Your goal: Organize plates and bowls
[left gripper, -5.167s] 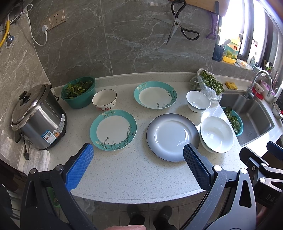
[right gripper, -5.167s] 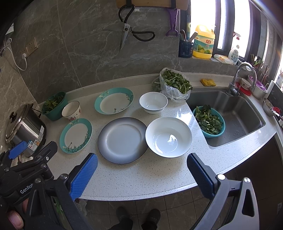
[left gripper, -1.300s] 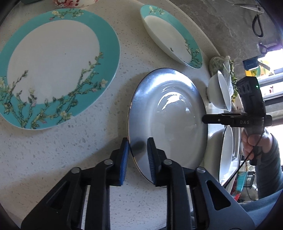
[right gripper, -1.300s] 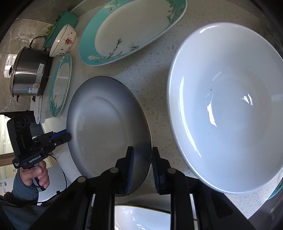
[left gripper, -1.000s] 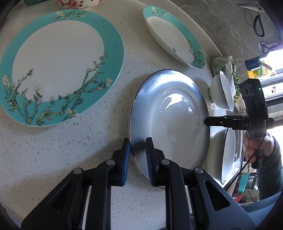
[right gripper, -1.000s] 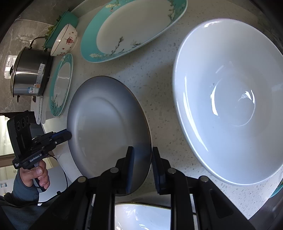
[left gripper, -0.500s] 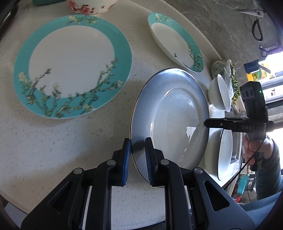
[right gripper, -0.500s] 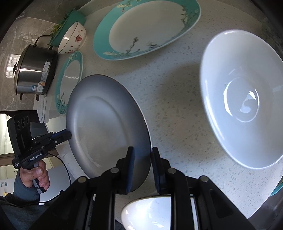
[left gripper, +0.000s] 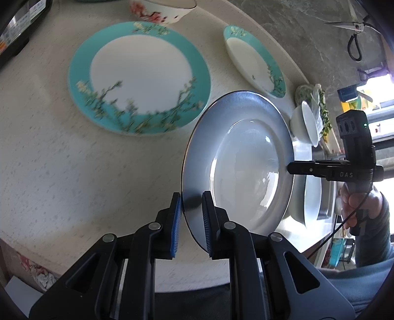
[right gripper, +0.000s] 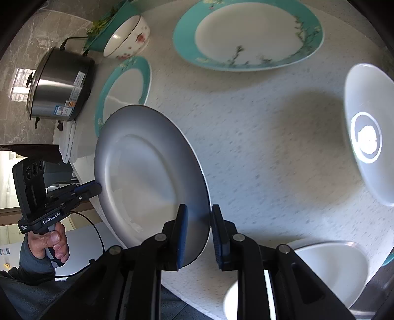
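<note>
A grey plate [left gripper: 246, 162] [right gripper: 147, 182] hangs above the counter, carried from both sides. My left gripper [left gripper: 190, 209] is shut on its near-left rim. My right gripper [right gripper: 199, 221] is shut on the opposite rim and shows in the left wrist view as a black tool [left gripper: 332, 169] held by a hand. Two teal floral plates lie on the counter: a near one [left gripper: 138, 76] [right gripper: 123, 93] and a far one [left gripper: 256, 61] [right gripper: 246, 34]. A floral bowl [left gripper: 160, 9] [right gripper: 126, 37], a small white bowl [left gripper: 306, 123] [right gripper: 367, 133] and a large white bowl [right gripper: 320, 268] also sit there.
A steel rice cooker [right gripper: 59, 88] stands at the counter's left end, with a teal basin of greens [right gripper: 108, 27] behind the floral bowl. A bag of greens [left gripper: 317, 103] lies by the small white bowl. Scissors [left gripper: 354, 37] hang on the wall.
Both grippers have lifted the grey plate off the counter and carried it leftward. The teal plates now sit nearer in both views, and the large white bowl has dropped to the lower right.
</note>
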Demonstrator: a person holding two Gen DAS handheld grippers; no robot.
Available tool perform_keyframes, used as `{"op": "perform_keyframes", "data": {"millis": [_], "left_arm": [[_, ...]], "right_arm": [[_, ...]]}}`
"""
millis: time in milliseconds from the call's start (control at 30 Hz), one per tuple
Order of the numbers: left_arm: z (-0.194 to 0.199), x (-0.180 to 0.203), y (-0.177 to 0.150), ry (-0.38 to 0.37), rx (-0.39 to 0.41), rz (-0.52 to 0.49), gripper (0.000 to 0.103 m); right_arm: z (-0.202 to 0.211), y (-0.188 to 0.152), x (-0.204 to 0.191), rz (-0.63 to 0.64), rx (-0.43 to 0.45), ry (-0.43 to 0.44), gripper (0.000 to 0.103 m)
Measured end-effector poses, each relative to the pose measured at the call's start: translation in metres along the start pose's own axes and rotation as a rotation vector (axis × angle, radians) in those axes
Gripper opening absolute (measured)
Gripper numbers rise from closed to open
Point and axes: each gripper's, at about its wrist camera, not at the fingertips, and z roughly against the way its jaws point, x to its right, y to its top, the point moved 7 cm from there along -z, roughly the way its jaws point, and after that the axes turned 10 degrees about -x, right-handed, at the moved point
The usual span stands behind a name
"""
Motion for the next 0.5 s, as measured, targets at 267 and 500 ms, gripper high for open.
{"op": "perform_keyframes", "data": {"millis": [267,500], "left_arm": [[-0.008,-0.028,-0.024,0.008,-0.06,-0.023,0.015],[-0.022,-0.044,-0.031,0.017,-0.104,-0.066,0.016]], "right_arm": [[-0.026,-0.017,-0.018,-0.047,-0.023,-0.012,0.022],[-0.048,-0.025,-0.019,-0.105,-0.032,-0.034,0.022]]}}
